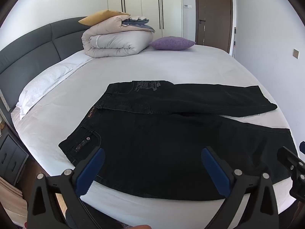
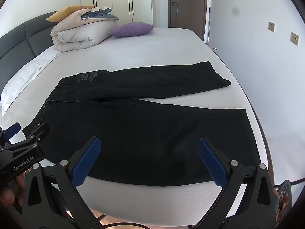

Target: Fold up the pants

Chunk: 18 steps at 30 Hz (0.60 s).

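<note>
So the black denim pants (image 1: 171, 133) are laid out flat on the white-sheeted bed (image 1: 152, 66), near its front edge, waistband toward the headboard side and the two legs splayed apart toward the bed's right edge. One leg runs along the front edge, the other angles off behind it.

My guess is denim like this is fairly heavy and stiff-ish for cloth, not slippery, nothing fragile about it. It should hold a crease and won't flop around much, but a single pinch will probably drag the rest along. The waistband corner and the hem of the near leg look like the best spots to grab, since those seams are thick.

Left tool (image 1: 152, 164) is spread wide with nothing between the blue pads, hovering over the hip and near-leg area by the front edge. Right tool (image 2: 148, 152) is also spread wide and empty, hanging over the near leg further toward the hem.
</note>
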Available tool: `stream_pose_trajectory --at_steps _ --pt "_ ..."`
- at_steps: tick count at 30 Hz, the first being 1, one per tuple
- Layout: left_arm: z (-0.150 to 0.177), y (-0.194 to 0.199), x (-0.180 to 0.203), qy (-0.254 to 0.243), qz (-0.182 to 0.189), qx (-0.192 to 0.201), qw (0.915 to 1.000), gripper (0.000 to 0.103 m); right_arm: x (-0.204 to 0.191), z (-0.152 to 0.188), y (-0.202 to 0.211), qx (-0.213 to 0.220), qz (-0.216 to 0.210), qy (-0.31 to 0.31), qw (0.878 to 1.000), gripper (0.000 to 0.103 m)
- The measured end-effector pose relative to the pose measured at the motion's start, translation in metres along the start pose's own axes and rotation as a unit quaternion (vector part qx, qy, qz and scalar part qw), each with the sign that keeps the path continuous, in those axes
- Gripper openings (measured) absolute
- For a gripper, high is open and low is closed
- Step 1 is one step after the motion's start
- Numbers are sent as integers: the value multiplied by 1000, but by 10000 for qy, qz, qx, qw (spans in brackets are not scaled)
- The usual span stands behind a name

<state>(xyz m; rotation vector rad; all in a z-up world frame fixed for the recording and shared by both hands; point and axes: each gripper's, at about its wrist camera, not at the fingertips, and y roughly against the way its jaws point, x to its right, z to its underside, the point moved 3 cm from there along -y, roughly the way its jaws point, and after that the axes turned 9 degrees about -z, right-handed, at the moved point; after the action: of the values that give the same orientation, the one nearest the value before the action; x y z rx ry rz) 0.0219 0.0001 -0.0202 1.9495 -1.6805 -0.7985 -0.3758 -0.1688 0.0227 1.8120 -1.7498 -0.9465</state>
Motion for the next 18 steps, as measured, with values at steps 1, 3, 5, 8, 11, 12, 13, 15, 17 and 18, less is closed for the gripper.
stream_pose_trajectory --at_steps 1,3,5,8,11,12,13,15,17,18 --pt "0 0 0 -1 0 2 10000 103 0 0 0 -13 5 4 10000 103" --pt "0 0 0 -21 -28 33 10000 103 0 0 0 -2 11 13 10000 103" --pt "0 -1 -1 -9 -25 23 10000 103 0 -1 0 8 12 21 10000 103" --pt "0 -1 -4 6 -25 11 10000 103 0 -1 2 23 17 33 10000 103" --pt "-1 -2 -1 -47 -49 19 10000 103 2 1 -3 -17 15 27 10000 103" --pt "-1 -1 -1 -51 -44 17 10000 103 3 1 -3 -16 16 35 10000 103" --pt "-1 -2 -2 -47 -43 15 10000 103 4 2 -4 -18 19 40 10000 103" --pt "-1 -2 -1 -60 -49 15 10000 103 7 5 -5 -25 25 33 10000 103" --pt "-1 -2 -1 -59 -50 16 10000 103 5 4 -5 -34 44 51 10000 103" --pt "-1 -2 -1 -62 -50 16 10000 103 6 5 -6 -35 44 50 10000 103"
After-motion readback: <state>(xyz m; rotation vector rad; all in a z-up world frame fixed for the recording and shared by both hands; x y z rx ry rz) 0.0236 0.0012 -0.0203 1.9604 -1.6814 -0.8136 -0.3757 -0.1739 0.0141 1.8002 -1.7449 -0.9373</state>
